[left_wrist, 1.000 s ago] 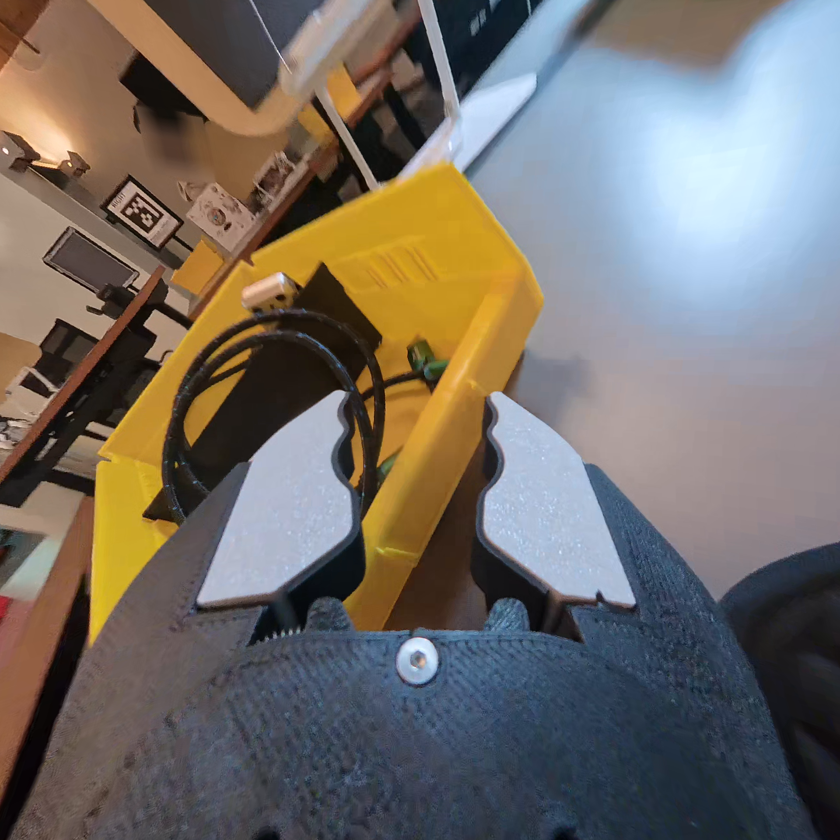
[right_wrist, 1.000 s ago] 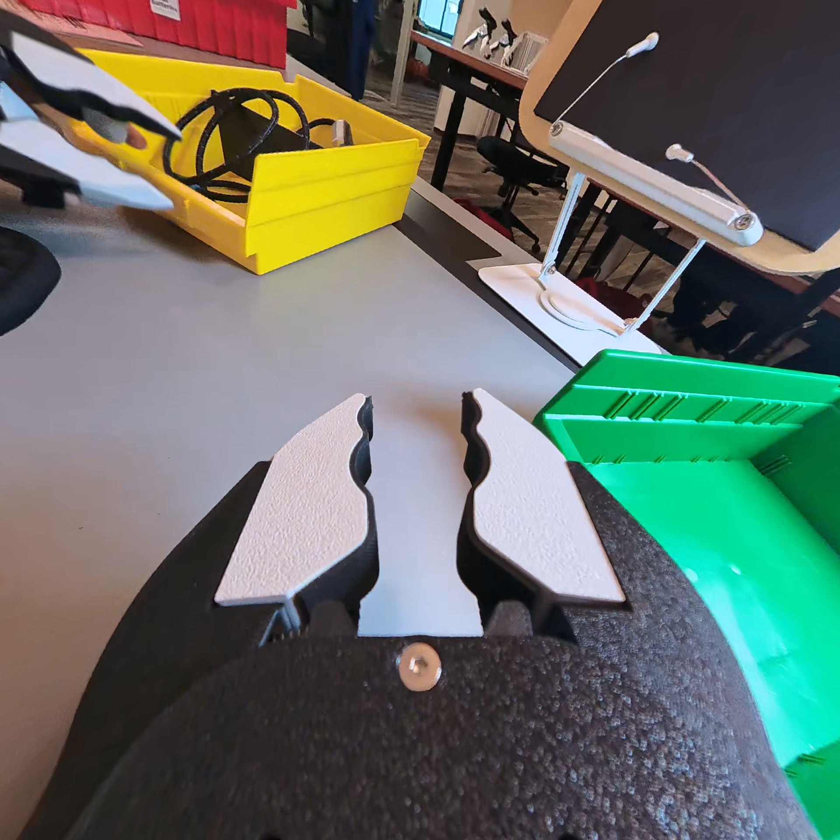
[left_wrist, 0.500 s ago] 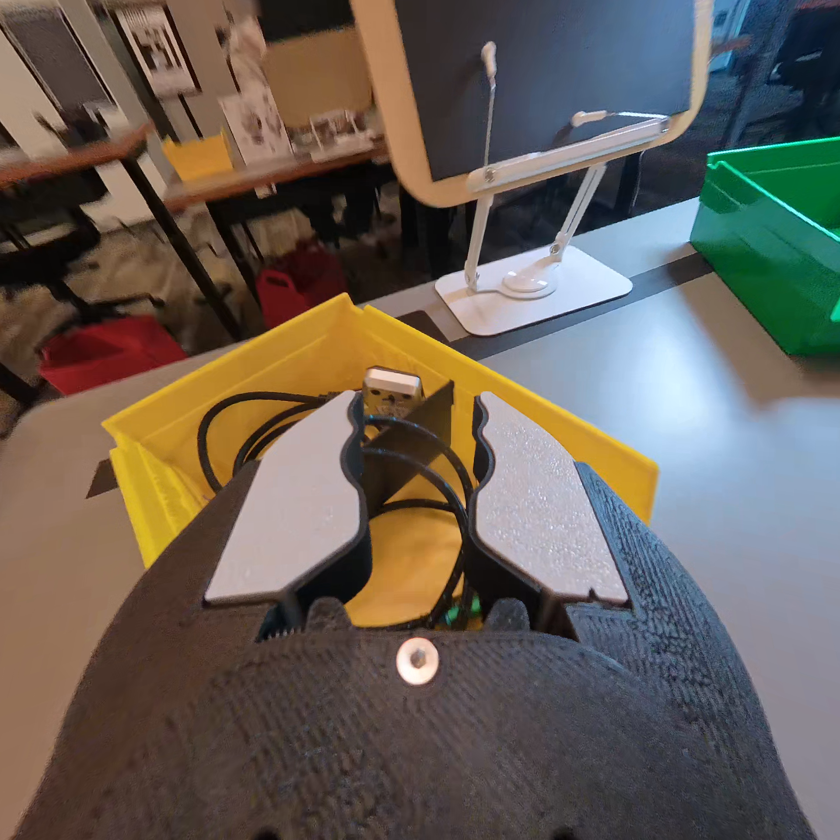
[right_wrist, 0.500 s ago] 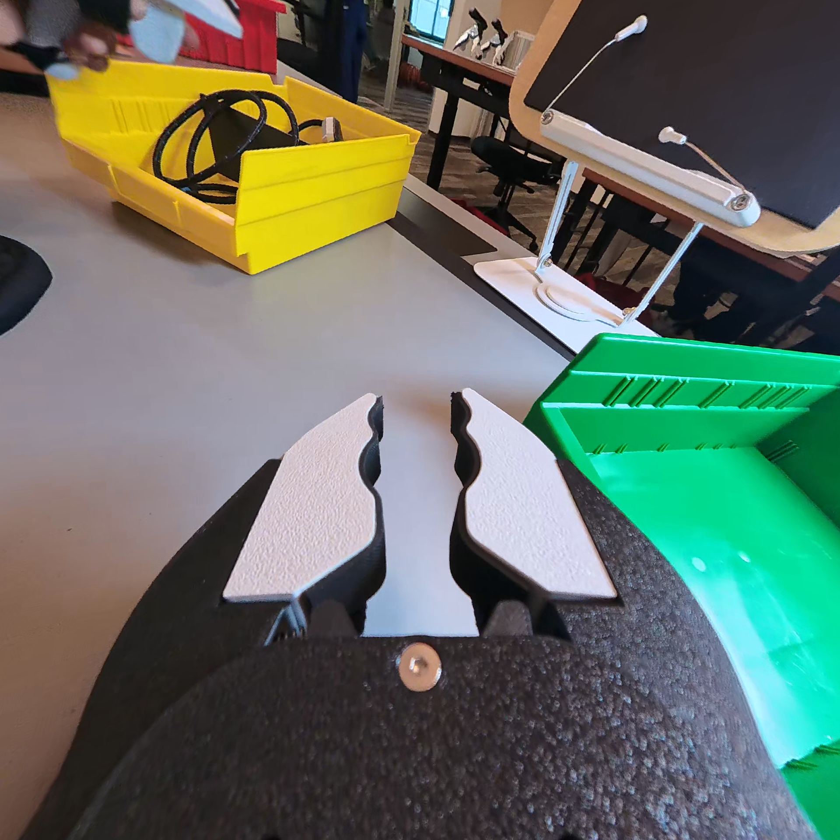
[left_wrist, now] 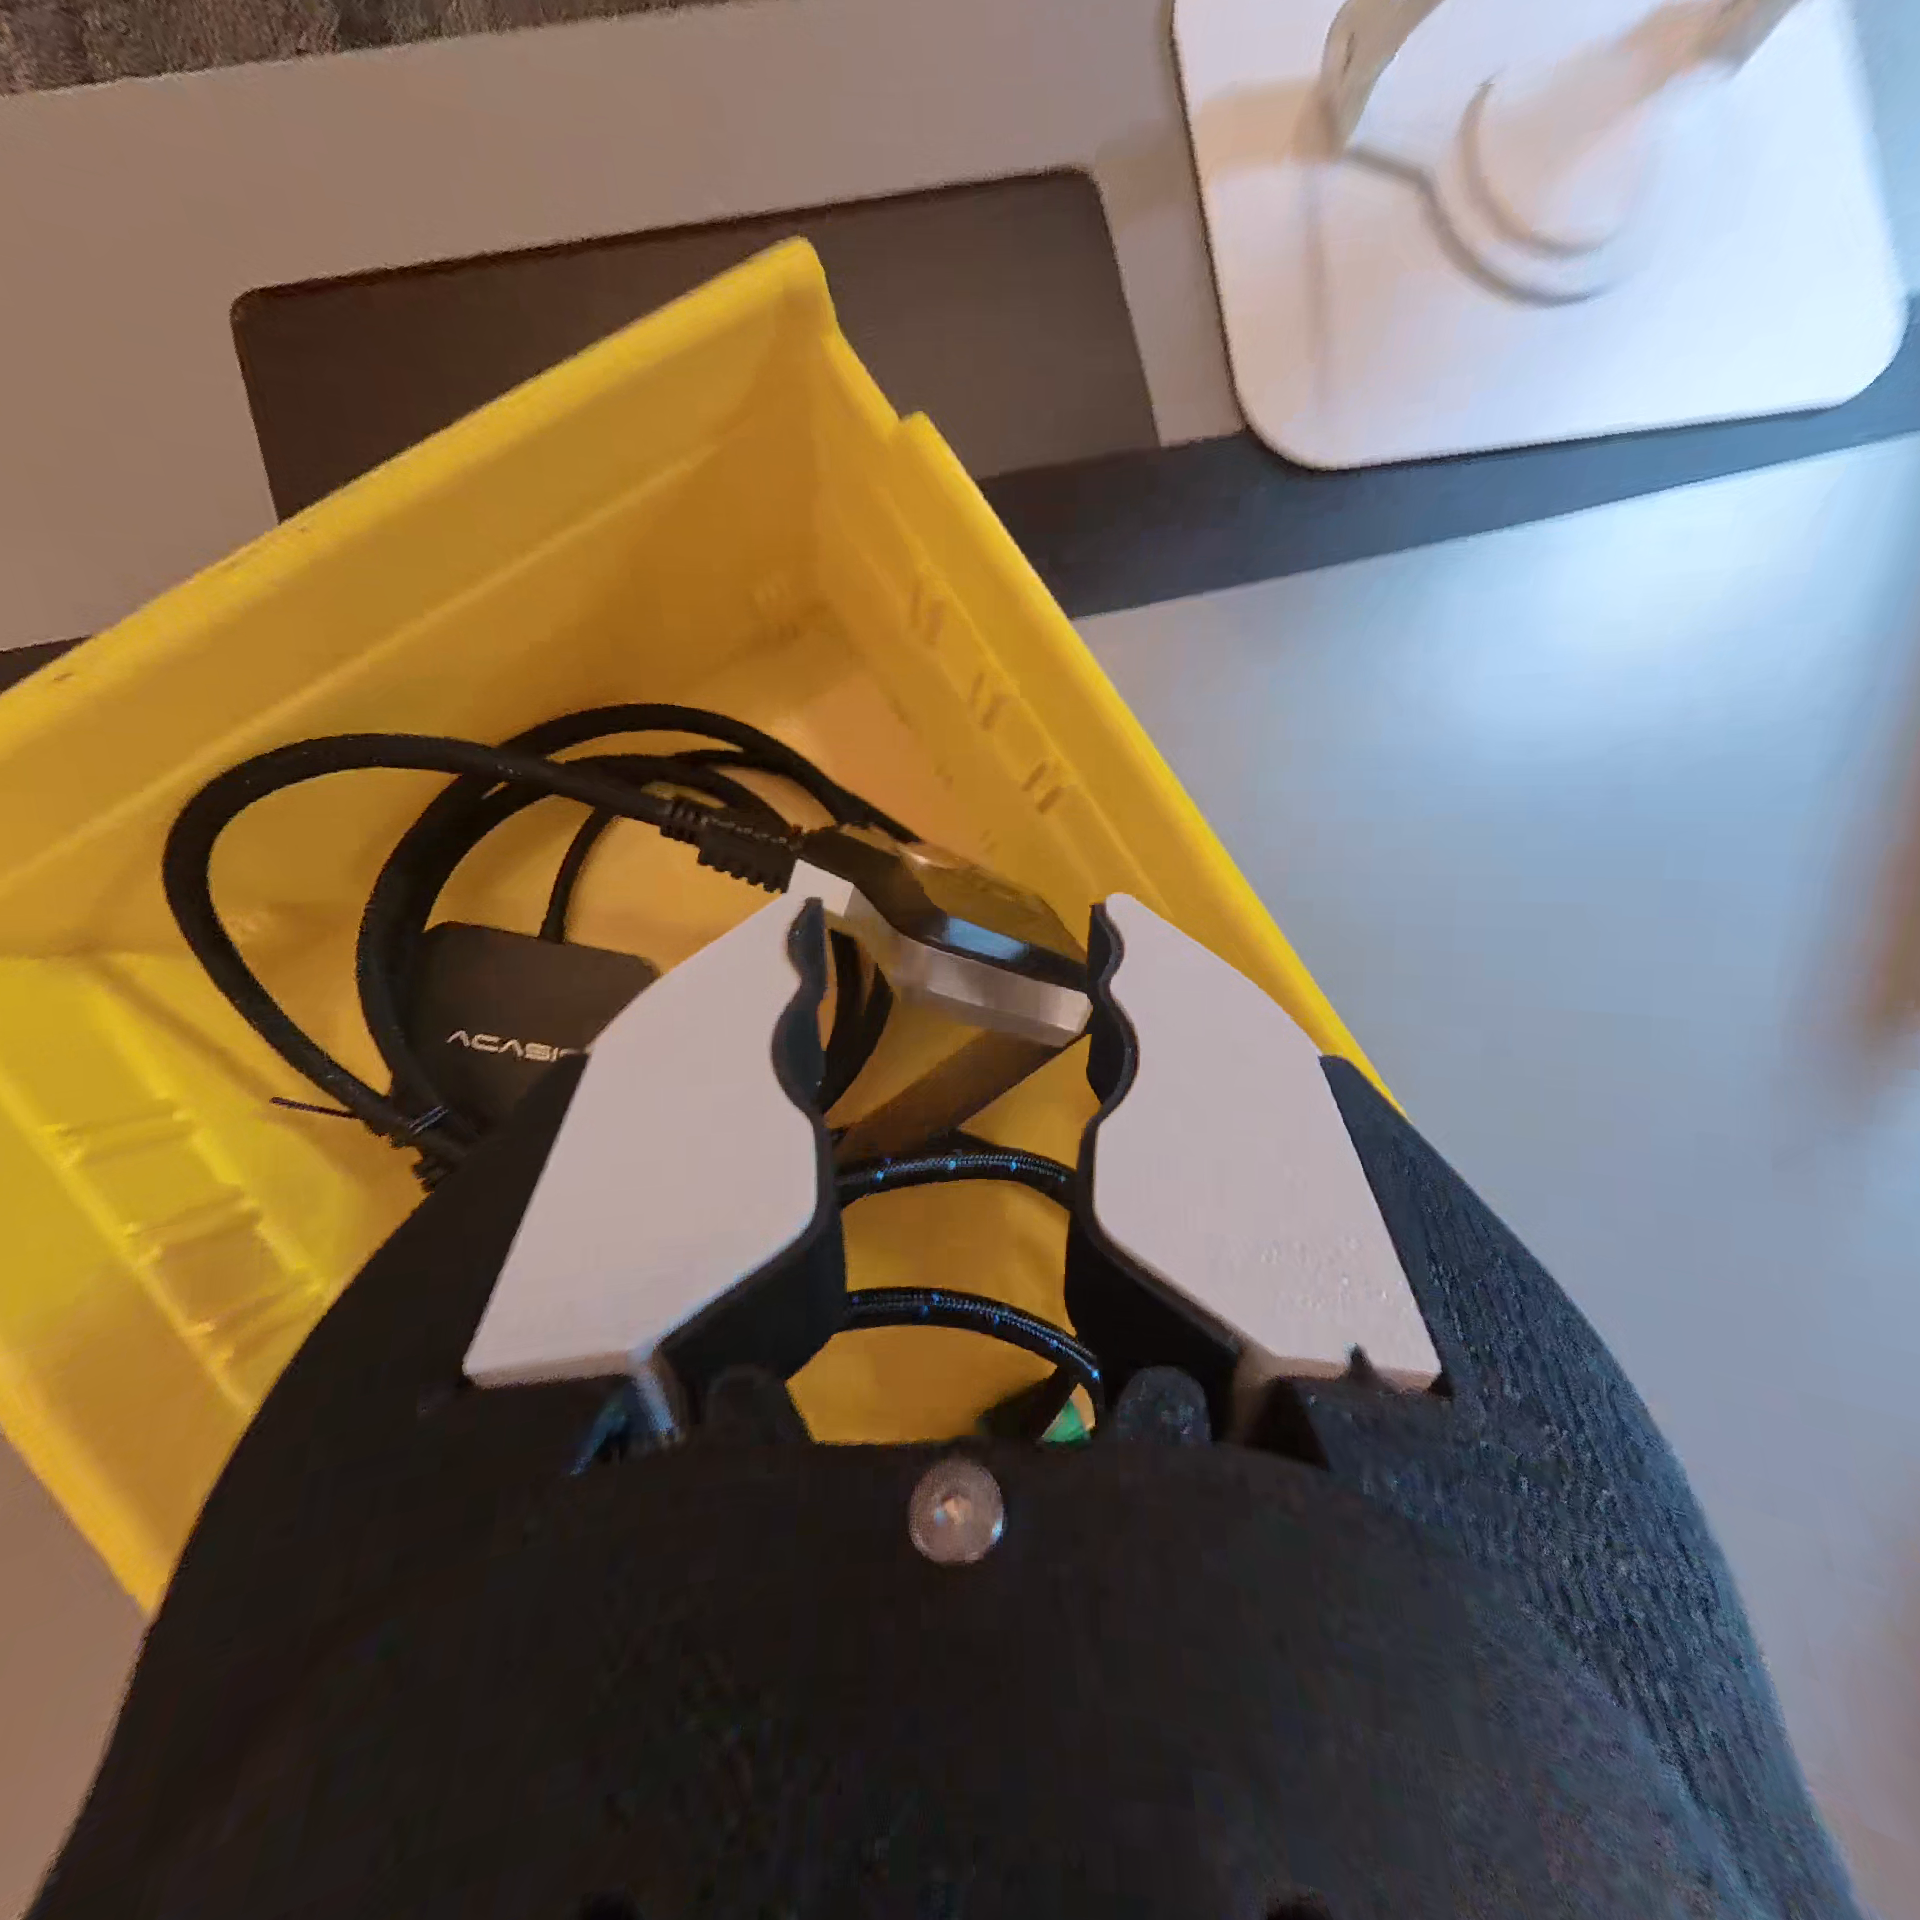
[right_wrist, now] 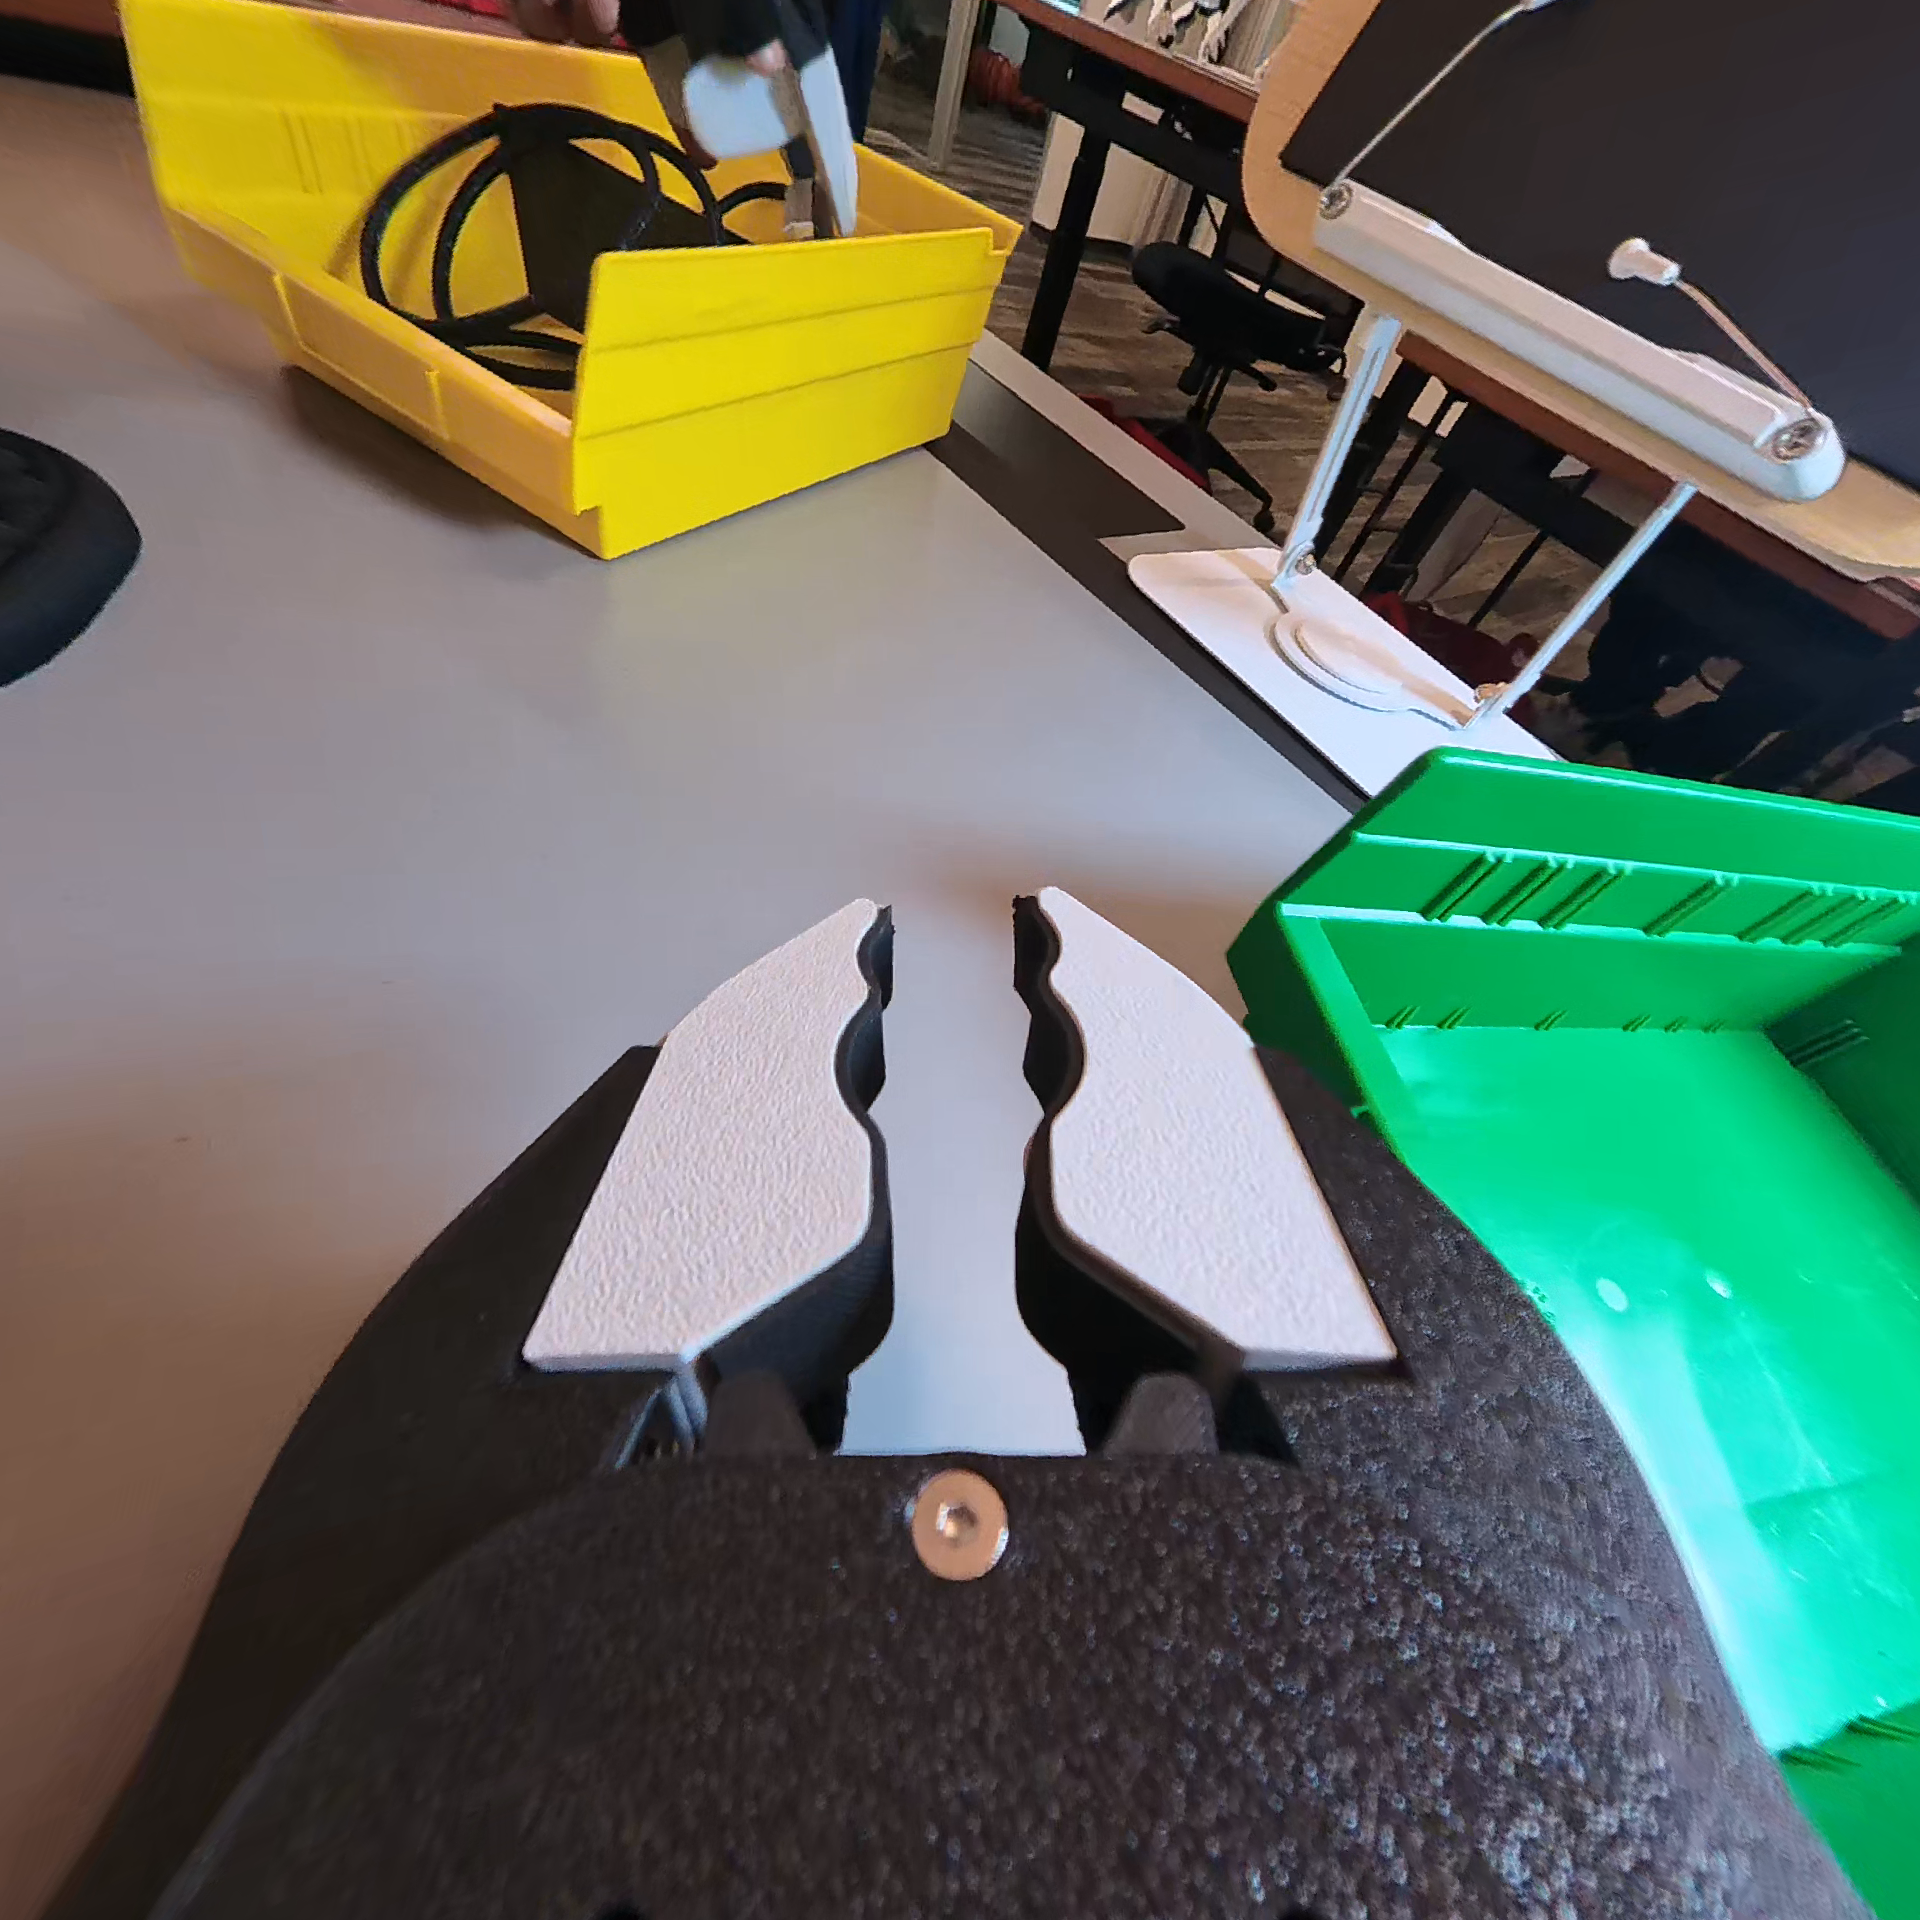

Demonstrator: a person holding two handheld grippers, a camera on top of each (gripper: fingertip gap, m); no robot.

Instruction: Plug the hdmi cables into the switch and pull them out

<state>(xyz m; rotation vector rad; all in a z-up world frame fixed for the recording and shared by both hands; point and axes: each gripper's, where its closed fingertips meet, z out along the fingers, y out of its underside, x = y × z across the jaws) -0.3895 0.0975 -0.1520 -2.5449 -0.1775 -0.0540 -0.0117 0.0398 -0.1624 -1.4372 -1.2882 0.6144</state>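
A yellow bin (left_wrist: pixel 644 540) holds coiled black braided HDMI cables (left_wrist: pixel 281 997) and a black switch box (left_wrist: pixel 520 1003). One cable's plug (left_wrist: pixel 966 966), black with a silver end, sticks up inside the bin. My left gripper (left_wrist: pixel 951 920) points down into the bin, open, with its fingertips on either side of that plug. I cannot tell whether they touch it. My right gripper (right_wrist: pixel 951 914) is open and empty, low over the grey table. The right wrist view shows the bin (right_wrist: pixel 779 416), the cables (right_wrist: pixel 416 239) and the left gripper (right_wrist: pixel 800 135) far off at the upper left.
A green bin (right_wrist: pixel 1558 987) stands just right of my right gripper. A white stand base (right_wrist: pixel 1299 623) with a tilted dark board sits at the table's far edge, also in the left wrist view (left_wrist: pixel 1538 229). A black object (right_wrist: pixel 52 540) lies at the left. The grippers' ends are close to 40 centimetres from one another. The black object (right_wrist: pixel 52 540) is about 30 centimetres from both grippers' fingertips.
My left gripper has swung over the yellow bin and tipped down into it, bringing its fingertips around the plug. My right gripper has barely moved.
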